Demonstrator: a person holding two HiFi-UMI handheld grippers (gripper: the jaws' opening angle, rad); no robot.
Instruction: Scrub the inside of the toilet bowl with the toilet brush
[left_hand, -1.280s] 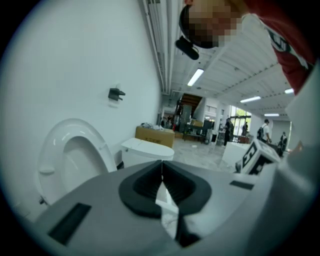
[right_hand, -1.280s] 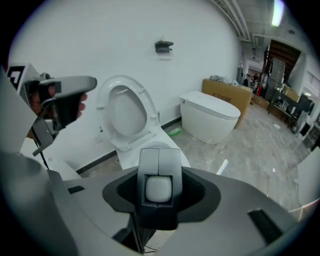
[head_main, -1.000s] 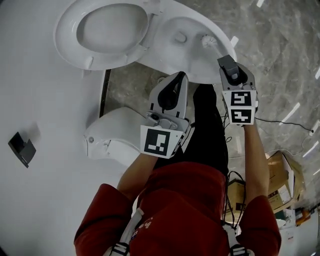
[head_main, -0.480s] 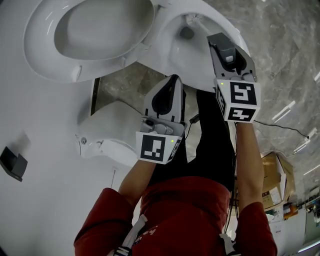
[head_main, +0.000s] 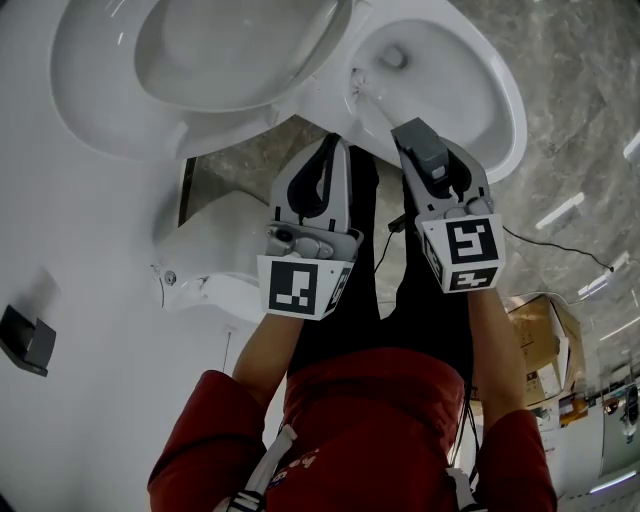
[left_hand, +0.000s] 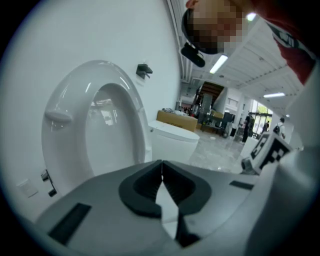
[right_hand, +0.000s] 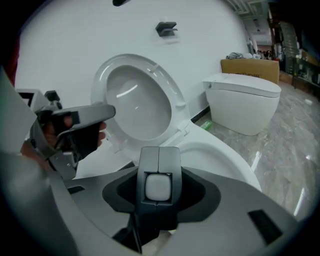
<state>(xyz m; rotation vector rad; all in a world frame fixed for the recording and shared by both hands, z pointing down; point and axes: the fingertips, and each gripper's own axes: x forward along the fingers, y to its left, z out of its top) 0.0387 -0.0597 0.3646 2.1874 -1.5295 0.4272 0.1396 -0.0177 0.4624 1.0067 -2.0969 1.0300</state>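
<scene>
The white toilet bowl (head_main: 485, 85) lies open at the top right of the head view, with its seat and lid (head_main: 120, 70) raised to the left. My right gripper (head_main: 432, 165) is shut on the toilet brush's dark grey handle (right_hand: 158, 150), which has a white end cap. The brush's thin white shaft (head_main: 366, 95) runs on over the bowl's near left side; its bristle head I cannot make out. My left gripper (head_main: 333, 142) hangs beside it, over the floor just short of the bowl. Its jaws (left_hand: 161, 165) are shut with nothing in them.
A second white toilet (head_main: 215, 250) stands close on the left, by the wall. A black fixture (head_main: 25, 340) is mounted on the white wall. A cardboard box (head_main: 540, 350) and a thin cable (head_main: 560, 250) lie on the marble floor to the right.
My right gripper has swung from the bowl's right rim leftward to its near side, taking the brush along. My left gripper has edged toward the toilet, still shut.
</scene>
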